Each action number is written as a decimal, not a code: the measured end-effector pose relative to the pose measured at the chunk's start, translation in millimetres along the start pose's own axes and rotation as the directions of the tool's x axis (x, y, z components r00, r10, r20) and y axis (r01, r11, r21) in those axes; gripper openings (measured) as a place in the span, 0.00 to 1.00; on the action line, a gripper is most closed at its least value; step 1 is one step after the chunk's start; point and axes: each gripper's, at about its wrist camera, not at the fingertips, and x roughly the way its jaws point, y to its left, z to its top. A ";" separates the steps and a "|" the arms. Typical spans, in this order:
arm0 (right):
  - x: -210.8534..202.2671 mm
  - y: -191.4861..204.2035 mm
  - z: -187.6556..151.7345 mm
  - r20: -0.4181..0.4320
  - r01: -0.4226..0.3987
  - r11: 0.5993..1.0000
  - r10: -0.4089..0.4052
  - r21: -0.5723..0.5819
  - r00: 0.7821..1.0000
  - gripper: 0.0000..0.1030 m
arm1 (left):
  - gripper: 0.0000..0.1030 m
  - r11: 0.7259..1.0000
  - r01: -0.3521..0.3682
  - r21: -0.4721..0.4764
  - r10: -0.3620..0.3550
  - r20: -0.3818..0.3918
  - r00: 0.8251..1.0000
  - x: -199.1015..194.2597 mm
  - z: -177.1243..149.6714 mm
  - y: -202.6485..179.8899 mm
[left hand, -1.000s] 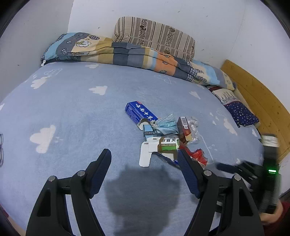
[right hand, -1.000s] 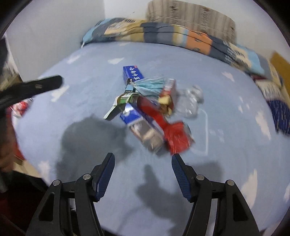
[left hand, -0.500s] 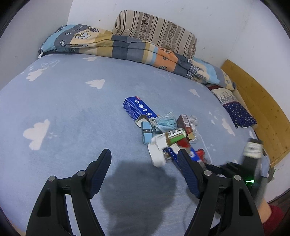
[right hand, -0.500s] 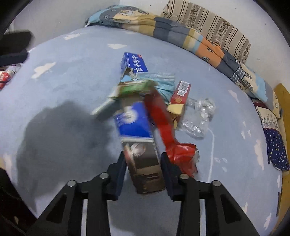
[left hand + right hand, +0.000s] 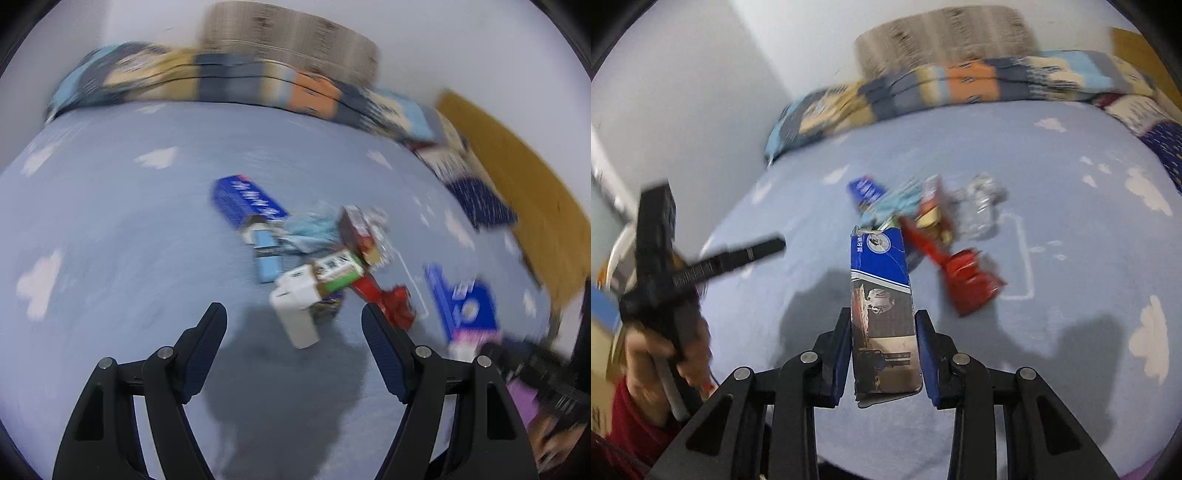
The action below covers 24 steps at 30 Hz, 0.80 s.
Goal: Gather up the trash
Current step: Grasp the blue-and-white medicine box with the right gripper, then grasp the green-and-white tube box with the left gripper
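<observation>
A heap of trash lies mid-bed: a blue box (image 5: 246, 200), a white and green carton (image 5: 314, 284), a red wrapper (image 5: 391, 301), a light blue mask (image 5: 310, 229) and crumpled clear plastic (image 5: 979, 206). My right gripper (image 5: 882, 350) is shut on a long blue and brown carton (image 5: 882, 295) and holds it up, clear of the heap; the carton also shows at the right of the left wrist view (image 5: 461, 302). My left gripper (image 5: 293, 332) is open and empty, just short of the heap. The left wrist view is blurred.
The bed has a pale blue sheet with white clouds (image 5: 110, 240). A folded striped quilt (image 5: 258, 81) and a striped pillow (image 5: 291, 40) lie at the far wall. A wooden bed frame (image 5: 517, 177) runs along the right. Dark blue clothing (image 5: 480, 199) lies beside it.
My right gripper closed on the long carton and lifted it out of the heap toward me. My left gripper swung, and its view is now blurred; the white and green carton shifted.
</observation>
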 end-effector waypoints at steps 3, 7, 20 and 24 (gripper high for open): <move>-2.0 -11.8 5.6 0.029 0.028 0.998 -0.029 0.049 0.999 0.34 | 0.73 0.983 -0.033 0.179 0.036 -0.012 0.999 24.7 1.7 -27.7; 0.8 -22.9 7.2 0.024 0.033 0.994 -0.035 0.103 0.999 0.34 | 0.73 0.949 -0.065 0.309 0.076 -0.024 0.997 59.8 4.1 -41.3; -1.4 -34.2 6.7 0.021 0.048 0.991 -0.051 0.122 0.998 0.34 | 0.30 0.974 -0.072 0.214 0.080 -0.029 0.996 90.7 24.6 -29.0; -1.6 -33.6 8.1 0.030 0.058 0.991 -0.062 0.119 0.998 0.34 | 0.28 0.991 -0.037 0.129 0.037 0.004 0.999 69.6 29.1 -16.2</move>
